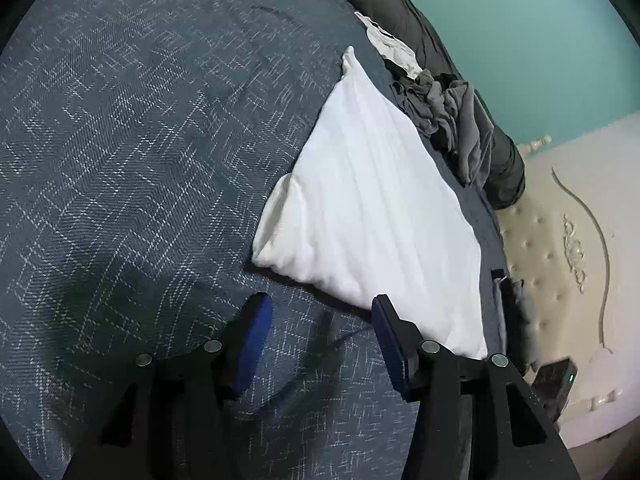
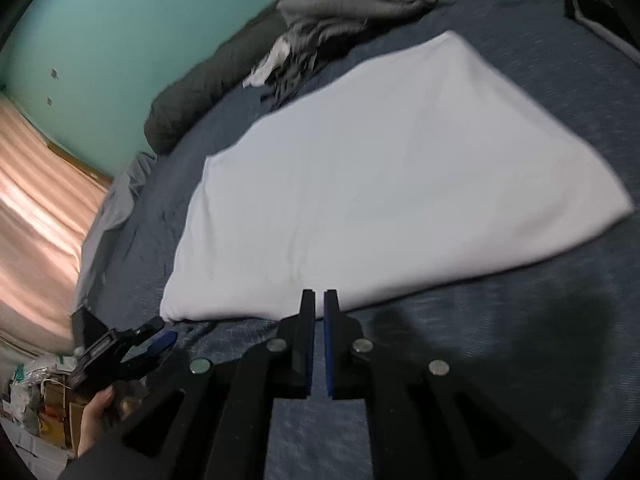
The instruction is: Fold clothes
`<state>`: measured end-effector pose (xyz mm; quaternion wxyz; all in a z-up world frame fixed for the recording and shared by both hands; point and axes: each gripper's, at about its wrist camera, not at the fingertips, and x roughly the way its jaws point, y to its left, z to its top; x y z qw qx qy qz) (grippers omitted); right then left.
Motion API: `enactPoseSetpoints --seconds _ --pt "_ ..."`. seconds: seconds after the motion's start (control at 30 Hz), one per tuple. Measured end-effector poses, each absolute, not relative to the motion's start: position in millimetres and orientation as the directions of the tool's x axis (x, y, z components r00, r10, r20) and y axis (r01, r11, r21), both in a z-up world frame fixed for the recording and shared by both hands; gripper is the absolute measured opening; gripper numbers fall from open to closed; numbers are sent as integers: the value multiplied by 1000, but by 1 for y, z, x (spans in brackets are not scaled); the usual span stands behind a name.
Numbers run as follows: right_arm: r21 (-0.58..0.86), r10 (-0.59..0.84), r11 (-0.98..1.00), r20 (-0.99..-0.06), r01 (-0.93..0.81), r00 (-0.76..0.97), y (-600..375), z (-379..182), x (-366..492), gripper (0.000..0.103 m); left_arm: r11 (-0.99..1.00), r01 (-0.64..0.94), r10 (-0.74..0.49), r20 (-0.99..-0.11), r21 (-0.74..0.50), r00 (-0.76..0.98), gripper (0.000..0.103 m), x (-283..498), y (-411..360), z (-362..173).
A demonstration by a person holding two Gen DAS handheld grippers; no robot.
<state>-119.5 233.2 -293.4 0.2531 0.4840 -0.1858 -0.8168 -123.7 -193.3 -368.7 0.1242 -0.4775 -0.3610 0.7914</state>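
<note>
Currently: left gripper (image 1: 322,308) hovering with fingers spread, gripping nothing; right gripper (image 2: 319,300) nearly pressed together, empty; white garment (image 2: 392,184) lying folded flat on blue bedspread (image 1: 140,140).

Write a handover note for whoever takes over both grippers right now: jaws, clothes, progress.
Left gripper: jaws open, empty, at the near corner of the white garment.
Right gripper: jaws nearly shut, holding nothing visible, at the garment's near edge.
White garment lies flat, folded, on the blue bedspread.
Left to do: the crumpled grey clothes and a white piece at the bed's far edge are unfolded.
</note>
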Motion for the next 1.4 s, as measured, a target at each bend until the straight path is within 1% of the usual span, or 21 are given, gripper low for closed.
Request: enactPoseSetpoints --seconds 0.07,0.23,0.3,0.4,0.53,0.73,0.77,0.8,0.83,0.87,0.9,1.2,1.4 --pt "556 -593 -801 -686 222 -421 252 -294 -114 5 -707 157 540 -669 -690 -510 58 -126 -192 -369" --pt "604 -604 -780 -660 162 -447 290 -306 -105 5 -717 175 520 -686 -674 -510 59 -130 -187 -367" --pt "626 -618 -766 -652 147 -440 297 -312 -104 5 -708 210 500 -689 -674 -525 59 -130 -189 -367" --pt "640 -632 -753 -636 153 -443 304 -312 -104 5 -659 255 503 -667 -707 -549 59 -129 -194 -371" --pt "638 -636 -750 -620 176 -459 310 -309 -106 5 -663 254 496 -667 -704 -556 59 -133 -194 -371" --pt "658 -632 -740 -607 142 -481 324 -312 -106 5 -646 240 506 -642 -725 -576 57 -145 -194 -365" --pt "657 -630 -740 -607 140 -484 326 -312 -106 5 -644 238 507 -638 -728 -579 51 -147 -194 -364" --pt "657 -628 -741 -607 138 -487 328 -312 -106 5 -643 236 506 -635 -728 -584 39 -149 -194 -362" --pt "658 -628 -741 -605 136 -490 330 -312 -106 5 -647 234 500 -635 -726 -589 32 -151 -195 -359" --pt "660 -628 -739 -603 135 -492 332 -312 -106 5 -649 231 497 -634 -725 -593 17 -152 -195 -357" --pt "661 -626 -739 -603 131 -495 333 -313 -107 5 -651 227 497 -632 -725 -594 8 -153 -196 -356" --pt "681 -640 -721 -582 129 -501 338 -312 -107 5 -687 148 492 -605 -711 -626 5 -158 -182 -323" --pt "702 -648 -703 -567 112 -510 348 -312 -107 5 -726 48 521 -593 -686 -614 5 -172 -137 -290"
